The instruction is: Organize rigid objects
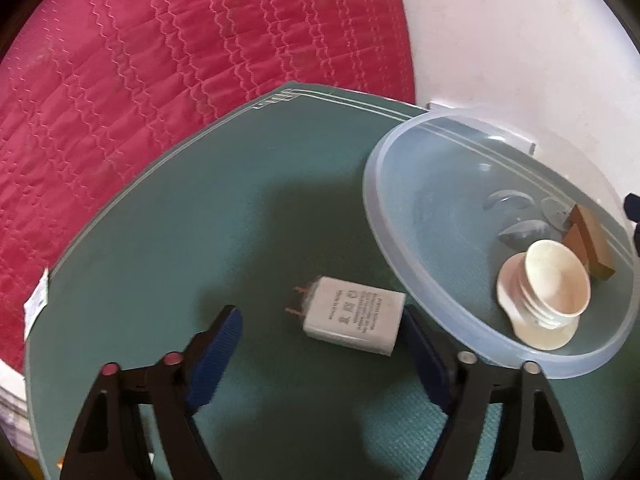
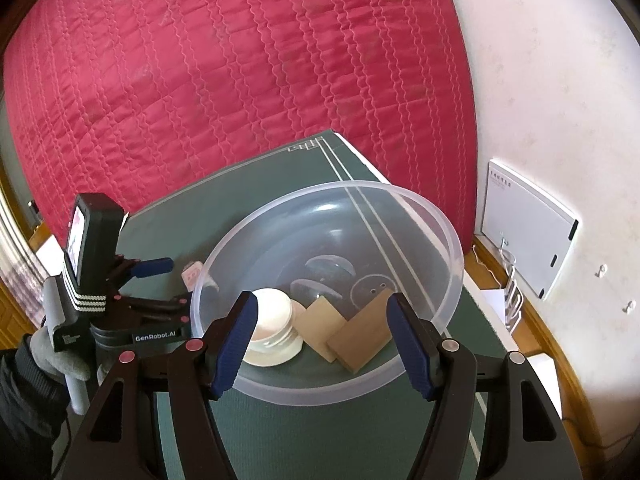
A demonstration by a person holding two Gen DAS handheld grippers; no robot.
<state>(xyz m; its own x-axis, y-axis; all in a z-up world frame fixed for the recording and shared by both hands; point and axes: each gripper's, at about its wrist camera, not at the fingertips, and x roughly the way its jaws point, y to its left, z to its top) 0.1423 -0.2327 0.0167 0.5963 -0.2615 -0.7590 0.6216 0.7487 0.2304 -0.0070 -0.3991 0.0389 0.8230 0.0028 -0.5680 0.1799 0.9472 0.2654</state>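
A white USB power adapter lies on the green mat, between the open blue-padded fingers of my left gripper; whether the right pad touches it I cannot tell. To its right stands a clear plastic bowl holding a white cup-like piece and a wooden L-shaped block. In the right wrist view my right gripper is open and empty, hovering over the bowl's near rim, above the white piece and the wooden block. The left gripper shows at the bowl's left.
A red quilted bed lies beyond the mat. A white wall with a mounted white box and cables is to the right. The mat's edges drop off at left and right.
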